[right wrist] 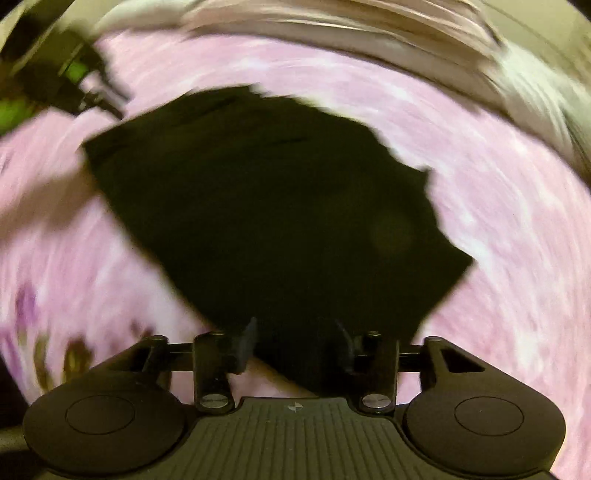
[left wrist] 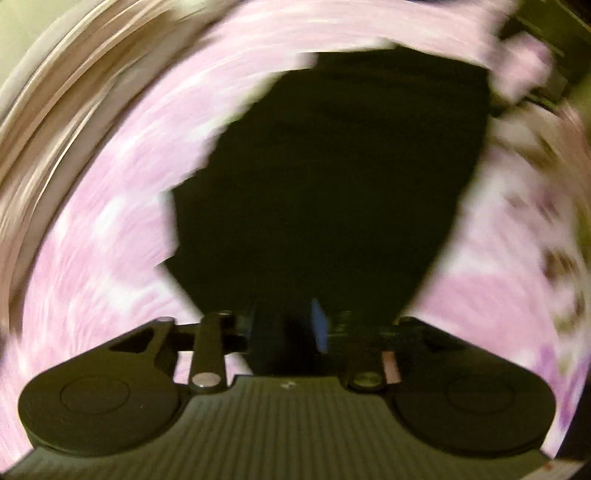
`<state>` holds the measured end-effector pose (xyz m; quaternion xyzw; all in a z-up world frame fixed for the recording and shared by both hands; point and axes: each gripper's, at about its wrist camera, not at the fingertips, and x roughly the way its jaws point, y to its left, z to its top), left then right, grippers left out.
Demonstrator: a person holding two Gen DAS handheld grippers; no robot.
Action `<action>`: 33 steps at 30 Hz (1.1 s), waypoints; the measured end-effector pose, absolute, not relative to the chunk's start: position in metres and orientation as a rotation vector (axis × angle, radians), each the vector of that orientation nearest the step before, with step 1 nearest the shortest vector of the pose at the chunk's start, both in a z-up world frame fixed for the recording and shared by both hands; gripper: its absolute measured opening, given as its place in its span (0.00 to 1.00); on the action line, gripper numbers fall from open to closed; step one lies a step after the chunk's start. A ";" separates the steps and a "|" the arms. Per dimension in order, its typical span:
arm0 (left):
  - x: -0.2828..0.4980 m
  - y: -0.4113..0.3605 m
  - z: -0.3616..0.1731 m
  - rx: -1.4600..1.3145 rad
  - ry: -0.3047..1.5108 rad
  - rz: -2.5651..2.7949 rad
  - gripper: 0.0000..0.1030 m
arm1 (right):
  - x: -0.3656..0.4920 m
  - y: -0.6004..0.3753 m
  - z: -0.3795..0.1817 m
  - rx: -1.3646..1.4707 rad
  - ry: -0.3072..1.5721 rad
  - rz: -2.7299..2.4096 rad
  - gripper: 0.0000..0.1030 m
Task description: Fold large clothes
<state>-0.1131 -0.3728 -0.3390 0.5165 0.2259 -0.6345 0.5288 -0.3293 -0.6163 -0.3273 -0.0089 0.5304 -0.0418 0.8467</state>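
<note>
A black garment (left wrist: 332, 192) hangs in front of my left gripper (left wrist: 293, 332), whose fingers are shut on its near edge; one blue pad (left wrist: 319, 328) shows beside the cloth. In the right wrist view the same black garment (right wrist: 266, 206) spreads out from my right gripper (right wrist: 295, 347), which is shut on a thick fold of it. The garment looks fairly sharp while everything behind it is smeared by motion. My left gripper's black and green body (right wrist: 70, 81) shows at the upper left of the right wrist view.
A pink flowered sheet (left wrist: 110, 229) (right wrist: 498, 221) covers the surface under the garment. Pale, blurred bedding or a wall (right wrist: 369, 22) runs along the far edge. A dark object (left wrist: 546, 33) sits at the top right in the left wrist view.
</note>
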 end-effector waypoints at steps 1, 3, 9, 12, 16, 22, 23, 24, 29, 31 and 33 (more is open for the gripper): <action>-0.131 -0.362 -0.347 1.302 0.457 -1.558 0.39 | -0.329 -0.603 -0.332 -0.083 1.130 -0.063 0.48; -0.151 -0.348 -0.365 1.400 0.344 -1.598 0.45 | -0.330 -0.576 -0.342 -0.256 1.140 -0.018 0.49; -0.155 -0.322 -0.410 1.605 0.031 -1.530 0.47 | -0.344 -0.546 -0.371 -0.567 1.166 -0.029 0.49; -0.138 -0.316 -0.418 1.628 -0.040 -1.487 0.33 | -0.350 -0.542 -0.387 -0.701 1.183 -0.060 0.49; -0.129 -0.319 -0.420 1.618 -0.036 -1.492 0.19 | -0.352 -0.551 -0.401 -0.800 1.180 -0.101 0.49; -0.121 -0.319 -0.409 1.560 0.040 -1.488 0.08 | -0.359 -0.569 -0.410 -0.878 1.198 -0.109 0.10; -0.121 -0.315 -0.402 1.558 0.052 -1.491 0.07 | -0.363 -0.572 -0.406 -0.866 1.203 -0.113 0.06; -0.123 -0.313 -0.395 1.556 0.062 -1.498 0.07 | -0.366 -0.578 -0.400 -0.847 1.208 -0.120 0.06; -0.151 -0.291 -0.356 1.532 0.125 -1.534 0.06 | -0.392 -0.584 -0.355 -0.820 1.179 -0.125 0.05; -0.174 -0.277 -0.347 1.510 0.167 -1.551 0.06 | -0.405 -0.582 -0.345 -0.799 1.196 -0.108 0.05; -0.196 -0.264 -0.349 1.497 0.225 -1.569 0.06 | -0.426 -0.578 -0.347 -0.787 1.222 -0.083 0.05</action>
